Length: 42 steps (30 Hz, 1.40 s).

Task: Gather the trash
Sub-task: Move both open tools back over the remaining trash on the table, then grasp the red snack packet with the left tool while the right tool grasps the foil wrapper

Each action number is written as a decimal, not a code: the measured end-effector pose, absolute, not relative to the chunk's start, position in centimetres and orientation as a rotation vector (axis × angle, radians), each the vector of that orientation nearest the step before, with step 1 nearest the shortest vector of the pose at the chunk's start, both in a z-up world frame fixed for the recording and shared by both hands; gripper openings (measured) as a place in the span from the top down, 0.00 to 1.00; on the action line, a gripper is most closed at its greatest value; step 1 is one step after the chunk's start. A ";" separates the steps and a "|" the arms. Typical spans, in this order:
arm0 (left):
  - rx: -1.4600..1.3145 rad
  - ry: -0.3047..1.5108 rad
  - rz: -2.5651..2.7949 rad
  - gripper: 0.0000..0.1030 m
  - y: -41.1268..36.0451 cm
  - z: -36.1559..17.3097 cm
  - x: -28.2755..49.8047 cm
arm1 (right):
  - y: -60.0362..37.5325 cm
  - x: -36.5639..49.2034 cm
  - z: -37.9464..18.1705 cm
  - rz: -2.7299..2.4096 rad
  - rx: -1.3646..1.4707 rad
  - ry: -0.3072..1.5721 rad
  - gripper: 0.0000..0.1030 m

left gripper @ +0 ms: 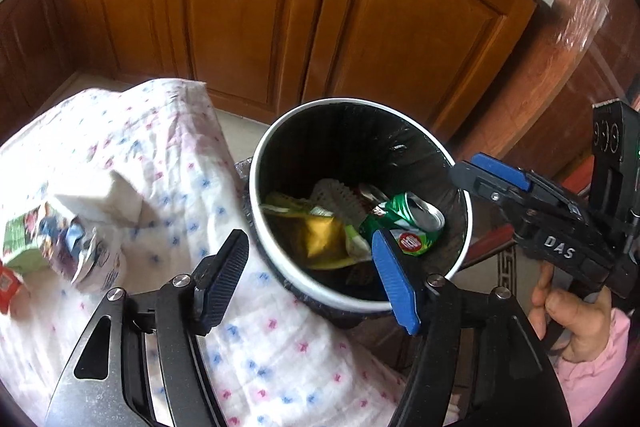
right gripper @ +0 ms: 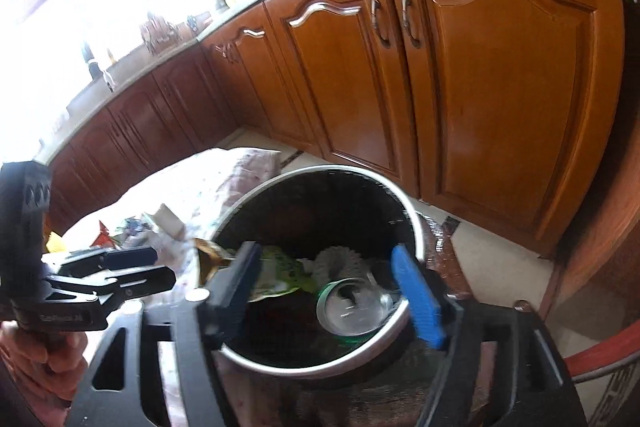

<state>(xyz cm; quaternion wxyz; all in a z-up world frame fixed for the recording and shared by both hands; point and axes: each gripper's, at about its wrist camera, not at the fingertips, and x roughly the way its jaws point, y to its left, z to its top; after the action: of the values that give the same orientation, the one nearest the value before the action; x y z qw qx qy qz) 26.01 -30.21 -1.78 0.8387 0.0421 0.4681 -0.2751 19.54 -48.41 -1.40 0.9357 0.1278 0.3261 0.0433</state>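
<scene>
Both claws wide open and empty above the bin (left gripper: 256, 187): left claw (left gripper: 312, 275) over its near rim, right claw (right gripper: 332, 291) spread directly over the mouth. Inside already: green can (left gripper: 408, 223), yellow wrapper (left gripper: 320, 239), white mesh piece (left gripper: 336, 195). More trash waiting on the cloth-covered surface (left gripper: 160, 155) just left of the bin: green carton (left gripper: 24, 247), crumpled wrapper (left gripper: 80, 251), white block (left gripper: 104, 195), red packet (left gripper: 12, 287) at the edge. Judged next: swing the left claw back to that pile, take one item at a time. Best to close on the crumpled wrapper across its bulk, low enough to catch it, without pinching the loose cloth underneath. Worth keeping clear of the bin's rim and of the right claw beside it. Wooden cabinets (left gripper: 256, 7) well behind, no hindrance.
</scene>
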 end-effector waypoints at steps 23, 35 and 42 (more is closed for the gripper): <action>-0.202 0.942 -0.385 0.32 -12.5 -2.9 21.1 | -35.7 18.1 -0.9 0.291 0.307 0.650 0.14; -0.275 0.926 -0.252 0.32 -4.8 -3.7 20.4 | -29.5 19.9 -2.3 0.386 0.259 0.686 0.14; -0.309 0.930 -0.190 0.31 -1.8 -4.4 21.2 | -27.9 21.2 -2.9 0.403 0.239 0.698 0.14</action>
<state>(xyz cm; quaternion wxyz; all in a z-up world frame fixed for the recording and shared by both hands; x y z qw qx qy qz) 21.23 -1.78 -4.38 0.8780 -0.1484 0.4459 -0.0911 21.23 -27.91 -2.87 0.9131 0.1158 0.3386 0.1956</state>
